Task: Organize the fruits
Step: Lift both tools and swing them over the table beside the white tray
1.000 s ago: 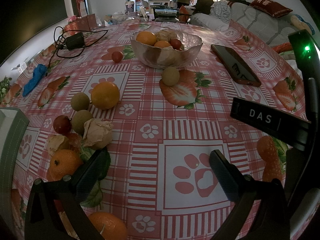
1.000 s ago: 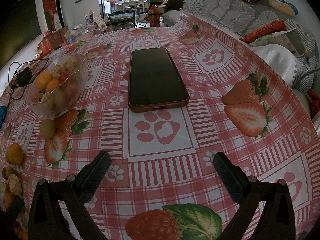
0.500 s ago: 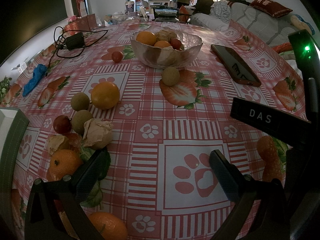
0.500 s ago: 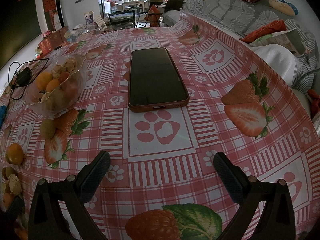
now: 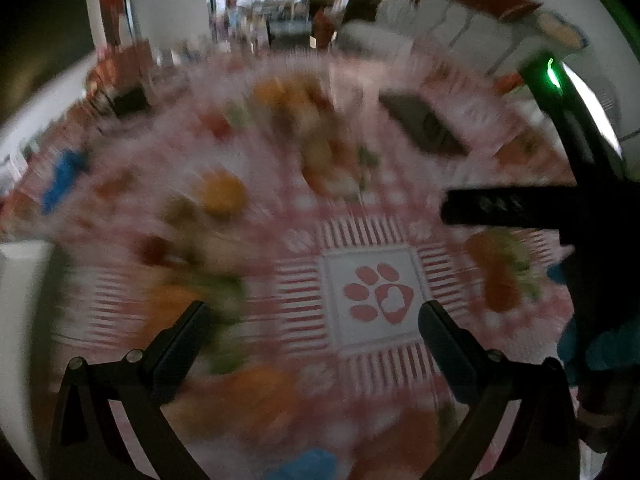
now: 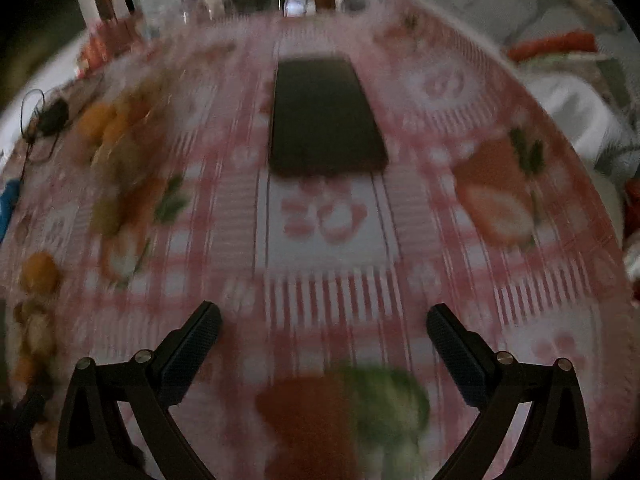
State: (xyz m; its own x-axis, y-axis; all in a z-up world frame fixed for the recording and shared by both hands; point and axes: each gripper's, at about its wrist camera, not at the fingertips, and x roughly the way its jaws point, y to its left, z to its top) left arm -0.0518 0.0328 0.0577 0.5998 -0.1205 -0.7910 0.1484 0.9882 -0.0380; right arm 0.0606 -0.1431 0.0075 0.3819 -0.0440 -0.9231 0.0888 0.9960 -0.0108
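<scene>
No writing can be read: both views are smeared by motion blur, and the lettering on the black bar (image 5: 500, 208) crossing the right of the left wrist view is only a faint smudge. The left gripper (image 5: 312, 320) hangs over the tabletop (image 5: 304, 300) with its jaws spread wide and nothing between them; beneath the gap lies a printed paw mark. The loose fruits (image 5: 222, 194) show as blurred orange, brown and red blobs ahead and to the left of this gripper, the nearest ones just beside its left finger, and individual pieces cannot be told apart. Farther ahead, an orange and pale blur marks the bowl of fruit (image 5: 296, 100), with a dark phone (image 5: 424, 124) to its right. The right gripper (image 6: 324, 320) is likewise wide open and empty, with the phone (image 6: 324, 116) straight ahead of it. The bowl of fruit (image 6: 116, 124) and scattered fruits (image 6: 38, 272) lie well off to its left.
</scene>
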